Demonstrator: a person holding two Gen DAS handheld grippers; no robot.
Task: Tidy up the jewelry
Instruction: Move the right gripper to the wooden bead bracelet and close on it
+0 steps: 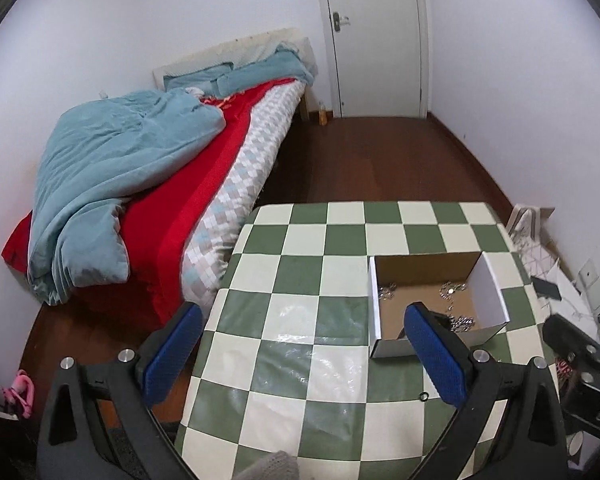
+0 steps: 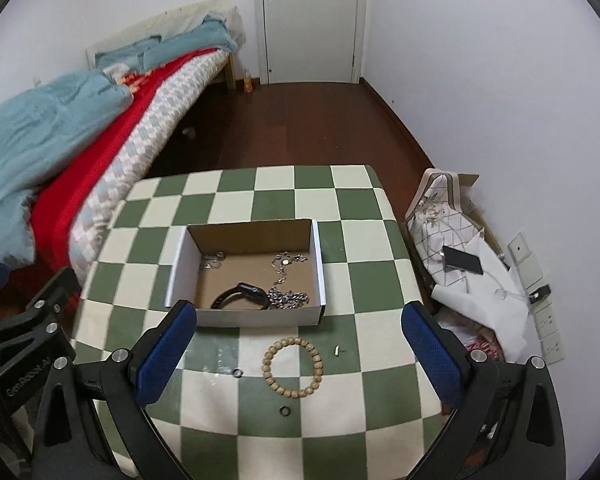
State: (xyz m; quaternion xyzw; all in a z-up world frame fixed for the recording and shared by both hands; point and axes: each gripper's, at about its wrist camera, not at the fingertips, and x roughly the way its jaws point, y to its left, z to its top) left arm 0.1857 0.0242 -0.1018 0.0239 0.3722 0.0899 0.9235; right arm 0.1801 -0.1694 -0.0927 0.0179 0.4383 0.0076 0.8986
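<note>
we held both tongs, left gripper (image 1: 304, 350) and right gripper (image 2: 300, 344), wide open and empty above the bead bracelet (image 2: 293, 367) near the box (image 2: 260, 317).

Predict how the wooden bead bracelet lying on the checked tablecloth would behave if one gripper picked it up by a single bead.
The bead bracelet looks strung, so it would probably droop into a hanging loop. Its round beads seem smooth and might slip from the right gripper. It appears light and sturdy.
</note>
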